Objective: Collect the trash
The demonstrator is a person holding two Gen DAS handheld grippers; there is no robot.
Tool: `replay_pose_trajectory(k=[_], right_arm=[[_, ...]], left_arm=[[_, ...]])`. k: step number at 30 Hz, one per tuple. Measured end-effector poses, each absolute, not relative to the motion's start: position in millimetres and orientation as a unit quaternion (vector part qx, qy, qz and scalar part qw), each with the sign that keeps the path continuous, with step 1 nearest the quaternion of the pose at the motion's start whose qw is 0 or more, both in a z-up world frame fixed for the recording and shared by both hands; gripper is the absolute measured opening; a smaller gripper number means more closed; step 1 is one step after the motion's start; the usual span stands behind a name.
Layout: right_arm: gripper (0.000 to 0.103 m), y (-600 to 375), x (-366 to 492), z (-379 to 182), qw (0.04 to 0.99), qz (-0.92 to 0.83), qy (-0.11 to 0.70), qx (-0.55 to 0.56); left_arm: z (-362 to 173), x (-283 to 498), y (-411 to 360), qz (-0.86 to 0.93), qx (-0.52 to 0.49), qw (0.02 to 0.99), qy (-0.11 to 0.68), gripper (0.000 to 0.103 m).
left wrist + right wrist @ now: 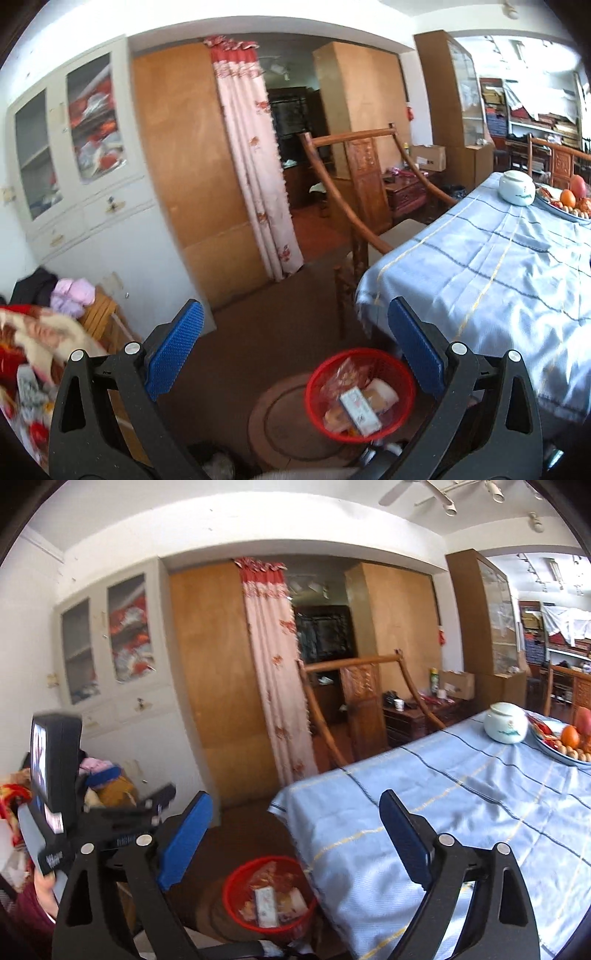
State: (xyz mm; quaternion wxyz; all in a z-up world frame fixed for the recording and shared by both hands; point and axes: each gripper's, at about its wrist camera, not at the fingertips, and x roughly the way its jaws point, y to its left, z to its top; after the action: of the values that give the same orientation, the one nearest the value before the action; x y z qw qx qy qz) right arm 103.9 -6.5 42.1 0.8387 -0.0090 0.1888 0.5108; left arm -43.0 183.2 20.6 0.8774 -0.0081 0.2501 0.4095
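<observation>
Room: a doorway with a pink curtain point(255, 162) straight ahead, a white cabinet point(74, 155) on the left wall, a wooden chair point(365, 184) drawn up to the far side of the table.
Tabletop point(461, 812): under a blue striped cloth, to the right in both views — it carries a white jar point(506, 723) and a fruit plate point(561, 753) at its far end; no loose trash shows on the part in view.
Basket point(360, 395): red, on the floor beside the near corner of the tabletop, below and ahead of both tools; wrappers and a small white box point(360, 408) lie in it.
Box axis: runs roughly away from the cameras, slightly askew.
Left hand-held gripper point(295, 354): jaws spread, nothing between the pads; the basket lies low and a little right of its centre line.
Right hand-held gripper point(295, 842): jaws spread wide and empty; the basket lies low and just left of centre, the cloth edge close by its right finger.
Nearer hand: the left, by my judgement — the basket looms larger in its view.
Next move: likely a sweep to the right over the tabletop for any remaining trash.
</observation>
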Motion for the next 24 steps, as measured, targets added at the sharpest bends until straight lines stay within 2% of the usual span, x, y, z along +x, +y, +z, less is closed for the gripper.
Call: replay_pose_trajectory(k=[6,12,24], right_arm=[[0.093,3.6,70.5,32.7,0.841,0.504,0.197,-0.01],[0.096,30.5,50.4,8.1,0.853,0.468,0.227,-0.049],[0.096,98.8,78.0,-71.4,0.819,0.437,0.356,-0.109]], left_arm=[[13.3,-80.8,174.3,0.433,0.013,0.873,0.225,0.096],[-5.3,-88.5,194.8,0.407,-0.026,0.885,0.227,0.096],[-90.3,-53.7,261.5,0.399,-0.097,0.846,0.34,0.096]])
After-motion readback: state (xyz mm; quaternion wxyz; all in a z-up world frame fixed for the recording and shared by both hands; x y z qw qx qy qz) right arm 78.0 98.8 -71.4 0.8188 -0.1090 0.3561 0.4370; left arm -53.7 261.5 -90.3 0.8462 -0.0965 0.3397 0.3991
